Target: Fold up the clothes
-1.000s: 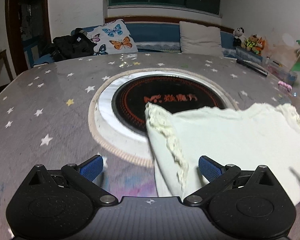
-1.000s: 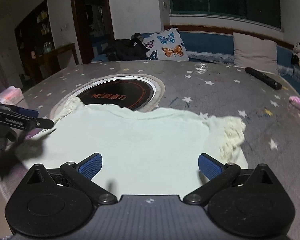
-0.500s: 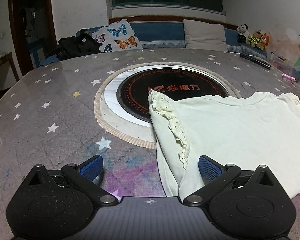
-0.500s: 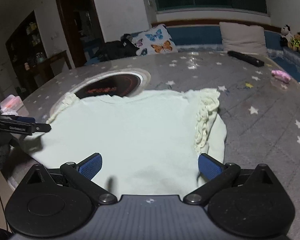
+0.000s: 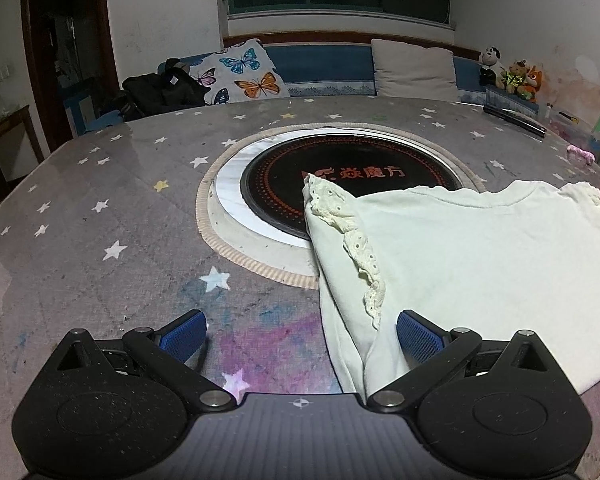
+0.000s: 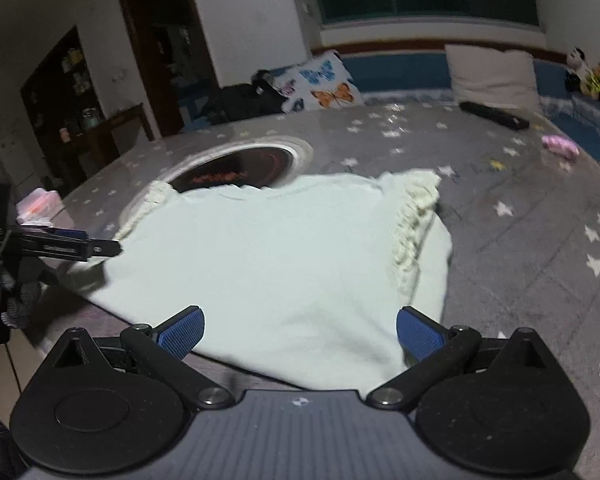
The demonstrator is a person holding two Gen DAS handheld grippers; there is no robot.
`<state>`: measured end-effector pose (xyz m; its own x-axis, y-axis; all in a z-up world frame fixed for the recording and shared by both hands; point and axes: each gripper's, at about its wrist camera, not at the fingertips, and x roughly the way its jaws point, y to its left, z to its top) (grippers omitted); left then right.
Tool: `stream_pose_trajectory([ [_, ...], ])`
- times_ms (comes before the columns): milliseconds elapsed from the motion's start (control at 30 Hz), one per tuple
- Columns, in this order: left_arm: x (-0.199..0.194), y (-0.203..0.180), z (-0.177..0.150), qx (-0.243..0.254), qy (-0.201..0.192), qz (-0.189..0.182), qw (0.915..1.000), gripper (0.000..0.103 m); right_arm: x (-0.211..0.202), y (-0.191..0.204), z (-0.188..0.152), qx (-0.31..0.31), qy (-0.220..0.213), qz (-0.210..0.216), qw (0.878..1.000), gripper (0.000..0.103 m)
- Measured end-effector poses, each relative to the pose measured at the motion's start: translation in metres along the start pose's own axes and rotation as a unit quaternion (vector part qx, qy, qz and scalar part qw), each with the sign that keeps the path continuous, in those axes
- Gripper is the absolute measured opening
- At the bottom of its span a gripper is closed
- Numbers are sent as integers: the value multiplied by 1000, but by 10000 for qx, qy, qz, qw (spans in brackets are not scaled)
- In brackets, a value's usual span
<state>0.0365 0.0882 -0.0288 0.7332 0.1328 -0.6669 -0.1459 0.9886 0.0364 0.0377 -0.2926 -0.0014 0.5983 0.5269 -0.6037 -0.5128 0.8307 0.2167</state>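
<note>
Clearly, with our left gripper (image 5: 300, 336) and right gripper (image 6: 300, 332) both spread wide and empty, the lace-sleeved top (image 6: 268, 264) overhanging the table (image 5: 100, 216) edge could slide off.

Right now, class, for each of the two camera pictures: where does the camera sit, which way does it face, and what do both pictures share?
Left wrist view: sits on the open left tool, low over the near table edge, facing the window; the pale green ruffle-sleeved shirt lies ahead to the right.
Right wrist view: sits on the open right tool, facing across the shirt; the other tool shows at far left.
Both share the shirt, the round black inset hotplate, the grey star-patterned table and the butterfly-print cushion.
</note>
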Motion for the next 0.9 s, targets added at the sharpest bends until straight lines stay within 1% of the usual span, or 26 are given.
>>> stream_pose_trajectory([
  [67, 0, 0, -1, -3, 3, 3, 10000, 103, 0, 4, -1, -26, -10, 132, 9999, 103],
  [133, -1, 1, -2, -15, 4, 9, 10000, 103, 6, 4, -4, -22, 152, 209, 9997, 103],
  [200, -2, 2, -2, -15, 6, 22, 10000, 103, 10, 0, -10, 1, 258, 153, 9995, 103],
  [267, -2, 3, -2, -17, 10, 32, 10000, 103, 6, -2, -11, 21, 276, 172, 9995, 103],
  [400, -2, 1, -2, -2, 8, 51, 10000, 103, -1, 2, -3, -87, 130, 113, 9998, 103],
  [533, -2, 3, -3, -43, 14, 43, 10000, 103, 7, 9, 8, -212, -9, 276, 9994, 103],
  [633, -2, 4, -3, -76, 25, 37, 10000, 103, 24, 11, 9, -203, 104, 380, 9990, 103],
  [700, -2, 4, -3, -88, 32, 29, 10000, 103, 32, 7, 4, -159, 239, 304, 9991, 103],
  [767, -2, 4, -3, -92, 44, 23, 9999, 103, 30, 4, 2, -159, 212, 296, 9992, 103],
  [900, -1, 6, -3, -139, 51, 5, 9999, 103, 26, 2, 14, -251, 138, 238, 9993, 103],
])
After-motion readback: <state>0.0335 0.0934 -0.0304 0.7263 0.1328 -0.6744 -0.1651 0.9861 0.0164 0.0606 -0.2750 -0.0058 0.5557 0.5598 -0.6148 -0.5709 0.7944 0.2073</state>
